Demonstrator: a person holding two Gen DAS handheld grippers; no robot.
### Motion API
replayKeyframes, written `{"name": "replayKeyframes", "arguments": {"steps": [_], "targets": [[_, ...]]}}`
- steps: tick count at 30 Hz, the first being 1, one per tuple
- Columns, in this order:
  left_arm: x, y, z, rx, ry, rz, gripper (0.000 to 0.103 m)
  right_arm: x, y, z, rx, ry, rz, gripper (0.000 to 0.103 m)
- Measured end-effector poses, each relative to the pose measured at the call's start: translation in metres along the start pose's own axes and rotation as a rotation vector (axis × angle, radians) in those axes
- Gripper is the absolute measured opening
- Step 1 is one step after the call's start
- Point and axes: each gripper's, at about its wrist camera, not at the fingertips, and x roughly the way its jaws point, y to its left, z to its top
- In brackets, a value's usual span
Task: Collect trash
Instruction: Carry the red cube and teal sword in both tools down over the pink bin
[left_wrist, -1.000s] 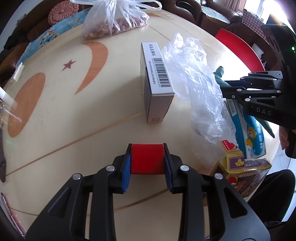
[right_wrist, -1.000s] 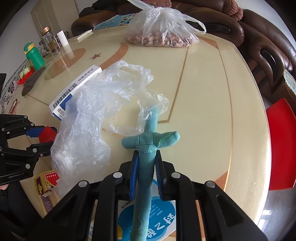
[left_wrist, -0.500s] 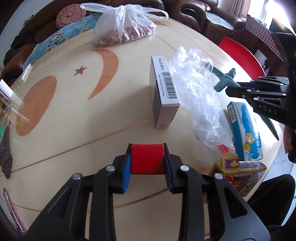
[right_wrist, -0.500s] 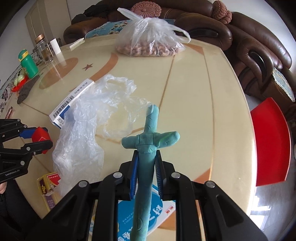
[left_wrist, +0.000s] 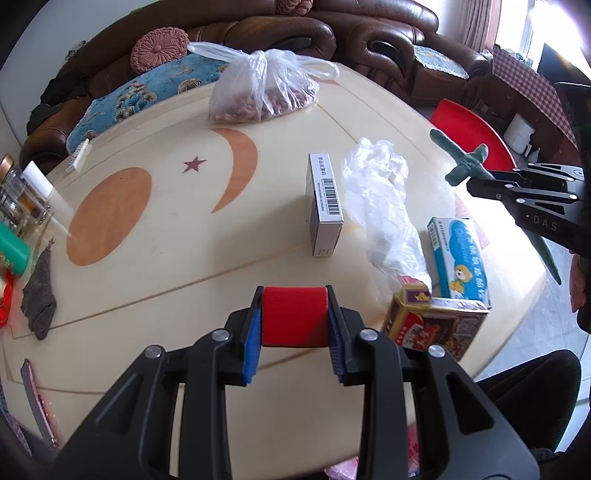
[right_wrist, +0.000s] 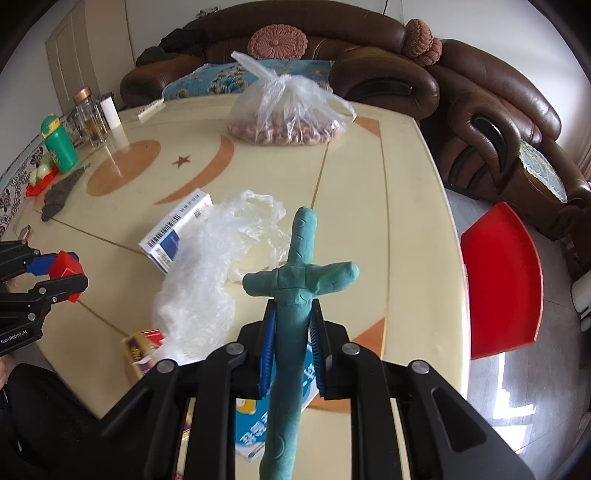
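Note:
My left gripper (left_wrist: 294, 317) is shut on a red block (left_wrist: 294, 314) and holds it above the near part of the round table (left_wrist: 147, 258). My right gripper (right_wrist: 293, 325) is shut on a teal sword-shaped toy (right_wrist: 299, 280), held above the table's right side; it also shows in the left wrist view (left_wrist: 466, 162). On the table lie a crumpled clear plastic bag (left_wrist: 384, 206), a white barcode box (left_wrist: 325, 206), a blue carton (left_wrist: 458, 254) and a yellow-red carton (left_wrist: 436, 325).
A tied plastic bag of nuts (left_wrist: 262, 92) sits at the table's far side. A grey cloth (left_wrist: 38, 291), a green bottle (right_wrist: 59, 144) and jars (right_wrist: 90, 118) stand at the left. A red stool (right_wrist: 502, 277) and brown sofas (right_wrist: 498, 122) stand to the right.
Both grippers have risen and drawn back from the table, each still holding its object. The teal toy is now clear of the plastic bag.

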Motion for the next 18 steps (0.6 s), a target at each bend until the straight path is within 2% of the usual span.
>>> {"name": "replayKeyframes", "arguments": {"steps": [10,18], "targets": [[-0.058,-0.012,-0.016,0.004,-0.056,0.008,0.031,-0.065,0.02,-0.014,-0.007,-0.07,-0.007,0.018],[-0.103,-0.03,-0.037,0.029,-0.103,0.008,0.031,-0.118,0.042,-0.038,-0.028,-0.108,-0.008,0.018]]}}
